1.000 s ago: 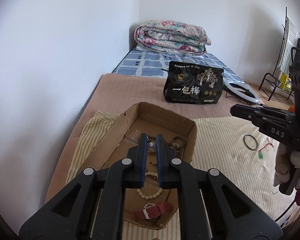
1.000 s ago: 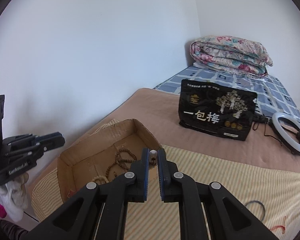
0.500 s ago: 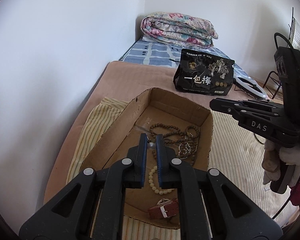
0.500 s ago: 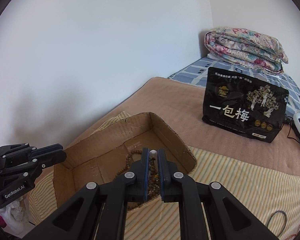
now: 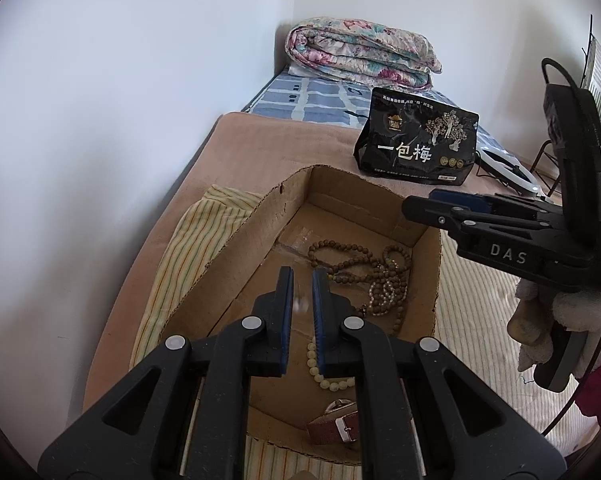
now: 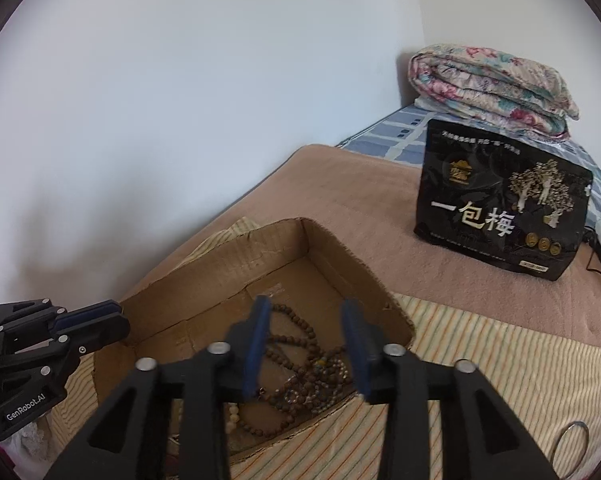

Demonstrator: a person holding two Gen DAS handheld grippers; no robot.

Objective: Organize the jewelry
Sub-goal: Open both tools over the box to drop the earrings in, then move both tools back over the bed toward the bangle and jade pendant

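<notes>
An open cardboard box (image 5: 236,240) (image 6: 340,256) lies on a striped cloth on the bed. Inside lie brown bead strings (image 5: 364,276) (image 6: 300,376), a cream bead bracelet (image 5: 320,368) and a red-strapped watch (image 5: 336,426). My left gripper (image 5: 302,280) hovers over the box, its jaws nearly shut with a small pale thing blurred between them. My right gripper (image 6: 306,312) is open and empty above the box's brown beads; it also shows in the left wrist view (image 5: 452,204). The left gripper shows at the left edge of the right wrist view (image 6: 100,316).
A black snack bag (image 5: 416,140) (image 6: 500,216) stands behind the box. A folded floral quilt (image 5: 360,56) (image 6: 492,84) lies at the bed's head. A white ring light (image 5: 508,168) lies right of the bag. A thin ring (image 6: 572,440) rests on the striped cloth. The wall runs along the left.
My right gripper has opened over the box; the small bead it held is gone from its jaws. Both grippers moved further over the box. The left gripper's jaws have parted slightly.
</notes>
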